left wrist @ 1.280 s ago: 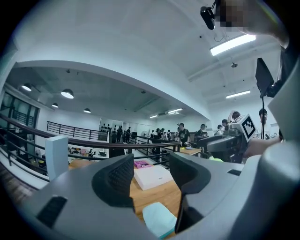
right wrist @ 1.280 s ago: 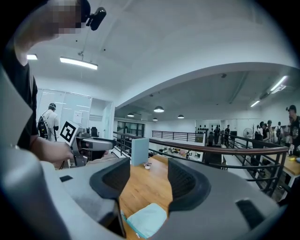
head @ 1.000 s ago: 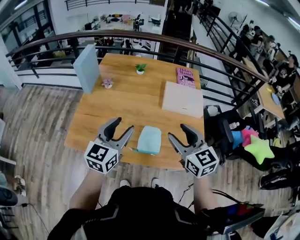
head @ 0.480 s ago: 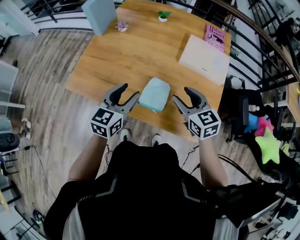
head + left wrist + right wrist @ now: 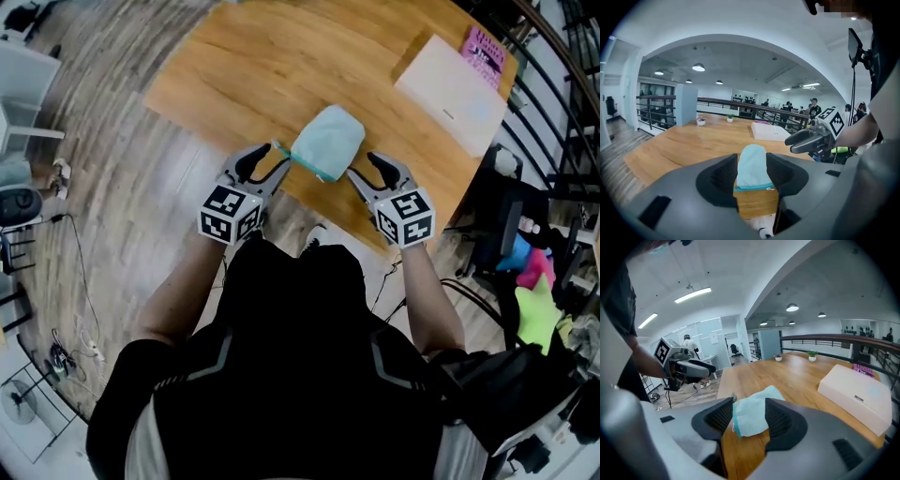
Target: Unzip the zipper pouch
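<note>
Lying flat on the counter [image 5: 281,56], the pale blue zipper pouch [image 5: 326,141] sits just ahead of both tools and between them, its teal zipper [image 5: 752,187] running along the side nearest the person and close to the counter's front edge. The left tool [image 5: 275,157] points at one end of that zipper and the right tool [image 5: 364,166] at the other. Each tool's jaws have just been closing but are spread. The pouch shows through each gap, lying beyond the pads and pinched by neither. A white box [image 5: 450,89] rests well beyond the right tool.

The likely trouble is the pull tab. It looks small and lies flat, so the left tool could close on fabric instead. A right-tool pinch placed across the teeth would probably block the slider. A weak hold there could let the whole pouch drag along, and since it lies so near the edge it might slide off.
</note>
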`<state>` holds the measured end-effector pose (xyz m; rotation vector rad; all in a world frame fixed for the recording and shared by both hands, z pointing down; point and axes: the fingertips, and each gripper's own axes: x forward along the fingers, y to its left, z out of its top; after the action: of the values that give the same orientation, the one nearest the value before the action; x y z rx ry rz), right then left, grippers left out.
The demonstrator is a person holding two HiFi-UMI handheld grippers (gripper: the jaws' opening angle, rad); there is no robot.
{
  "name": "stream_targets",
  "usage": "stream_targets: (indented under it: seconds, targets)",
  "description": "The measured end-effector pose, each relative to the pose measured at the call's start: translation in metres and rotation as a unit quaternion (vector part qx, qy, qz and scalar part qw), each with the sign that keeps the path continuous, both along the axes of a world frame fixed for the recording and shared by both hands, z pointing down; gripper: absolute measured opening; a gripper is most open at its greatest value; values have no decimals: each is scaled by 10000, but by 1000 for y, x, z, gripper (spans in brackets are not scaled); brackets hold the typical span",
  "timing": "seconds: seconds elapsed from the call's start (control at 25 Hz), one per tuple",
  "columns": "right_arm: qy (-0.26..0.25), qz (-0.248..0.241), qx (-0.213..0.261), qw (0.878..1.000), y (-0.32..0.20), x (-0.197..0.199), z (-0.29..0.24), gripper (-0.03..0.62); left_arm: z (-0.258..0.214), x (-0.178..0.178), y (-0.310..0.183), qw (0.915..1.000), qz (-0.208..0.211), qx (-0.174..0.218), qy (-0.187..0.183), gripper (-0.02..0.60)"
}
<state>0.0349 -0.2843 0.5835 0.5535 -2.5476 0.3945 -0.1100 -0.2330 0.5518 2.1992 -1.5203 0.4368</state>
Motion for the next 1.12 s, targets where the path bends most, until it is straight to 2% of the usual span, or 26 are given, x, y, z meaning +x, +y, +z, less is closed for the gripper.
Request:
stream_targets:
  seconds: [0.2, 0.36, 0.68, 0.92, 1.12]
  targets:
    - [421, -607, -101, 9972, 15, -14, 45, 212, 31, -4, 17, 9989, -336, -309, 85, 207]
    - [791, -1142, -110, 9902, 31, -24, 79, 196, 45, -8, 34, 9970, -603, -470, 145, 201]
    - [1430, -1972, 321, 9694, 47, -34, 120, 181, 57, -14, 58, 9942, -856, -639, 103, 198]
    - [1617, -2122, 416, 9629, 48, -35, 133, 132, 58, -17, 63, 9937, -873, -697, 56, 198]
    - [1589, -2046, 380, 9651, 47, -35, 135, 86, 58, -16, 64, 9942, -803, -712, 72, 198]
